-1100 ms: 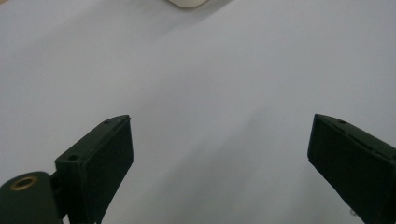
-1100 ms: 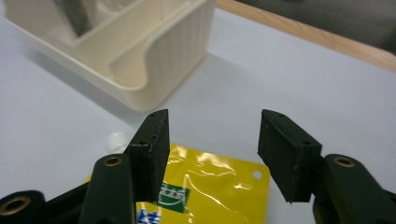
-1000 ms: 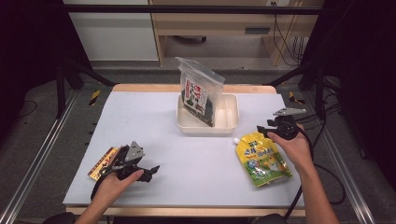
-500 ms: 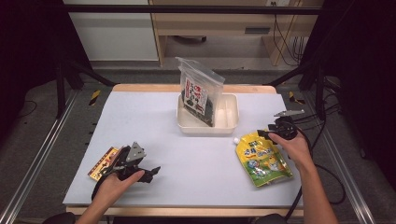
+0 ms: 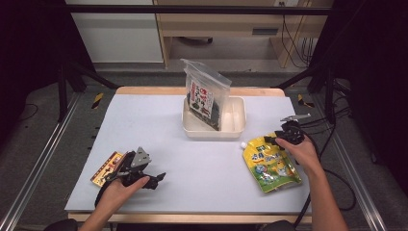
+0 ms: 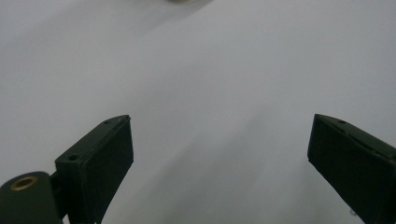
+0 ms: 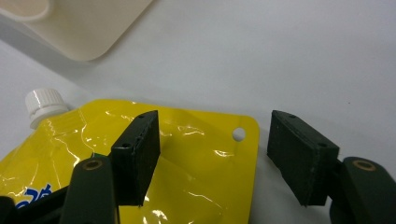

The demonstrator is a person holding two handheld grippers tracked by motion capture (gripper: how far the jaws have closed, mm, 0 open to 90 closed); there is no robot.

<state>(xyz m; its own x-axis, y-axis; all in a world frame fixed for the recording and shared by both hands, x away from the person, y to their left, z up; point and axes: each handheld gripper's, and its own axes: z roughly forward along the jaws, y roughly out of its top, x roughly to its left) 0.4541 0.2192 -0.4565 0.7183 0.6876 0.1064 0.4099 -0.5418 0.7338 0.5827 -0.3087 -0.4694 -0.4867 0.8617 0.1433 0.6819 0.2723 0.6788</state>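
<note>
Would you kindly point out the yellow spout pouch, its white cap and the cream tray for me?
yellow spout pouch [image 5: 270,165], high view, on its printed front panel.
white cap [image 7: 44,104], right gripper view, on the ribbed side of the cap.
cream tray [image 5: 234,133], high view, on its near rim.

Right gripper [image 5: 278,140] over yellow pouch [image 5: 270,163] corner, apparently open

Cream tray [image 5: 238,126] on grey tabletop [image 5: 159,130], holding upright clear zip bag [image 5: 206,98]; flat orange-and-red packet [image 5: 107,168] near left edge.
</note>
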